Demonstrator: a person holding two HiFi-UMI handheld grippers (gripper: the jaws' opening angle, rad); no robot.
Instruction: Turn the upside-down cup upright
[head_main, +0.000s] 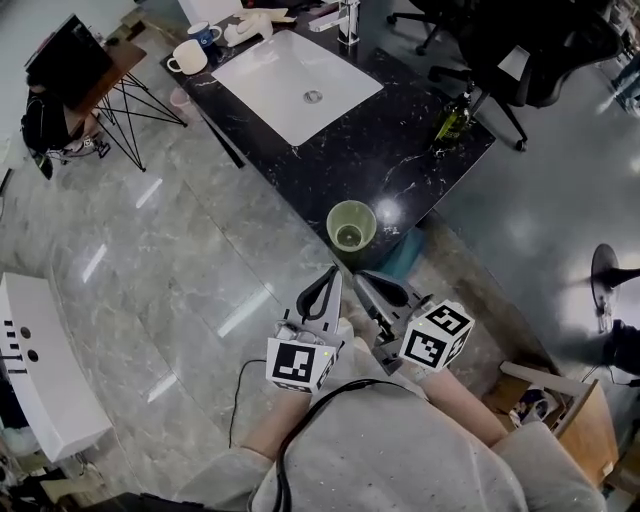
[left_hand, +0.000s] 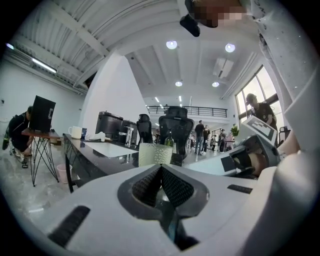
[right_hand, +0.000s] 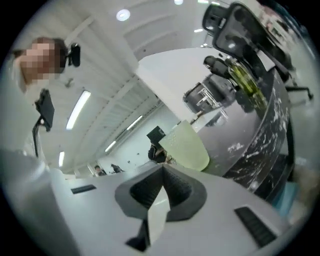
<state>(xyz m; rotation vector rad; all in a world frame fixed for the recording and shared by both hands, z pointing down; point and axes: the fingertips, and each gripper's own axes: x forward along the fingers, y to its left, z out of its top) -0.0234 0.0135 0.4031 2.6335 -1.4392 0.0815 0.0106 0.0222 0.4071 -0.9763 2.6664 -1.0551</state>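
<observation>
A pale green cup (head_main: 351, 225) stands mouth-up near the front edge of the black marble counter (head_main: 400, 150). It also shows ahead in the left gripper view as the cup (left_hand: 155, 154), and tilted in the rolled right gripper view as the cup (right_hand: 190, 145). My left gripper (head_main: 331, 271) (left_hand: 161, 167) hovers just short of the counter edge, below the cup, jaws closed with nothing between them. My right gripper (head_main: 362, 280) (right_hand: 162, 170) is beside it on the right, jaws also closed and empty. Neither touches the cup.
A white sink (head_main: 295, 85) with a faucet (head_main: 348, 20) is set into the counter. Two mugs (head_main: 188, 57) stand at its far left corner, and a green bottle (head_main: 452, 120) at the right edge. Office chairs (head_main: 530, 50) stand beyond. A black side table (head_main: 75, 60) is at left.
</observation>
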